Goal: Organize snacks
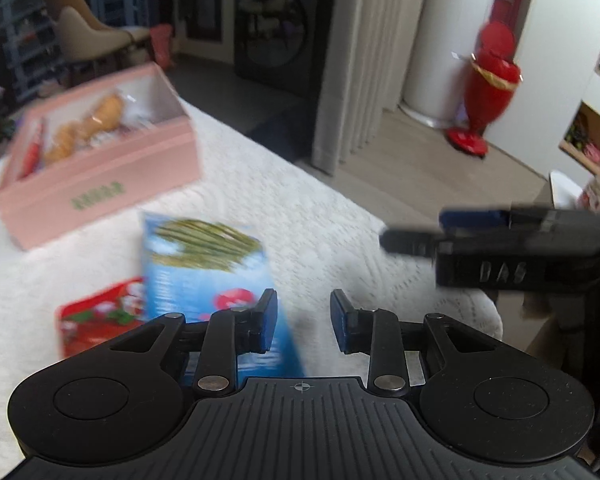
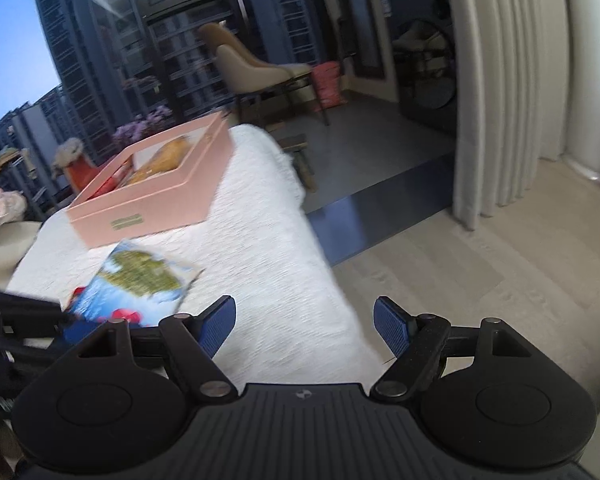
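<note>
Presumably the open pink cardboard box (image 1: 100, 152) on the white textured surface (image 1: 284, 208) is where snacks get collected; it already holds orange-wrapped packets. The flat blue snack bag (image 1: 204, 268) lies just before it, overlapping a red packet (image 1: 96, 316). Left claw (image 1: 303, 322) and right claw (image 2: 304, 326) both hang released, empty, unobstructed.

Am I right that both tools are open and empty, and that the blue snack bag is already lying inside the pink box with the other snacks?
Not quite: the blue bag lies on the white cloth in front of the pink box, not inside it, as the left wrist view shows. The rest holds: the left tool and right tool are both open and empty.
</note>
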Demonstrator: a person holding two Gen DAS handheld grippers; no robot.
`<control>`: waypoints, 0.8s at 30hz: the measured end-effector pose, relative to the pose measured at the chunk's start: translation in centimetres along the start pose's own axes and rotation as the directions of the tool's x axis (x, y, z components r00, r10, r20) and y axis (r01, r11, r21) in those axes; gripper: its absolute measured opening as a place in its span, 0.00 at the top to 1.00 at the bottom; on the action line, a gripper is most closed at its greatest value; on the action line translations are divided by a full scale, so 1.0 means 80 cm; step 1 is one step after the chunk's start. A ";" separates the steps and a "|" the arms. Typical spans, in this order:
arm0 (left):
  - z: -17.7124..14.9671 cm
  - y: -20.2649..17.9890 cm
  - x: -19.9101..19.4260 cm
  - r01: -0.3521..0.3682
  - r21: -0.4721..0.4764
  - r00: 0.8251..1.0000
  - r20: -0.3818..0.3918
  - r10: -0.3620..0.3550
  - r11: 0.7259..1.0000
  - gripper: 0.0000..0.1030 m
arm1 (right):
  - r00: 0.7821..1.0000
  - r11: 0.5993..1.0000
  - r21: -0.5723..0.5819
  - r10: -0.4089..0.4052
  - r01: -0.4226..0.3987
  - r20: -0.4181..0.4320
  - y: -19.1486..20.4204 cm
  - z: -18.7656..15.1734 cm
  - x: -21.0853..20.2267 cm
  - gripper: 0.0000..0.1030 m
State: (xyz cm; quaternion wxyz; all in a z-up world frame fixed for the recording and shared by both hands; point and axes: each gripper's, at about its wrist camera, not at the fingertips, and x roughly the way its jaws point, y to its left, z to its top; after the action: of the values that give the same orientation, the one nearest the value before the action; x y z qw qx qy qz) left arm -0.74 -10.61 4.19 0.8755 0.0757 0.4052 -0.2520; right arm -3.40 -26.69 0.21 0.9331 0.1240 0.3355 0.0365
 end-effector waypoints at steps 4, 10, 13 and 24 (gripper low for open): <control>-0.004 0.058 -0.040 -0.111 -0.124 0.990 0.069 0.120 0.986 0.67 | 0.996 0.998 0.008 0.062 -0.062 -0.056 0.022 0.000 0.010 0.26; -0.048 0.154 -0.074 -0.162 -0.350 0.982 0.034 0.185 0.923 0.68 | 0.962 0.980 0.028 0.196 -0.195 -0.192 0.088 0.008 0.044 0.25; -0.069 0.170 -0.078 -0.132 -0.398 0.989 0.013 0.150 0.908 0.68 | 0.949 0.980 0.037 0.198 -0.195 -0.245 0.120 0.016 0.070 0.24; -0.072 0.142 -0.064 -0.116 -0.309 0.992 0.009 0.125 0.944 0.68 | 0.947 0.977 -0.090 0.161 -0.192 -0.277 0.181 0.034 0.122 0.04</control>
State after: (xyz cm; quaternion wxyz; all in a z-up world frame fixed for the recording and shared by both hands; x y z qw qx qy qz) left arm -1.70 3.03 3.40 0.8960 -0.0405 0.4218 -0.1329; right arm 6.09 -11.78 -0.07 0.8777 0.0932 0.4435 0.1558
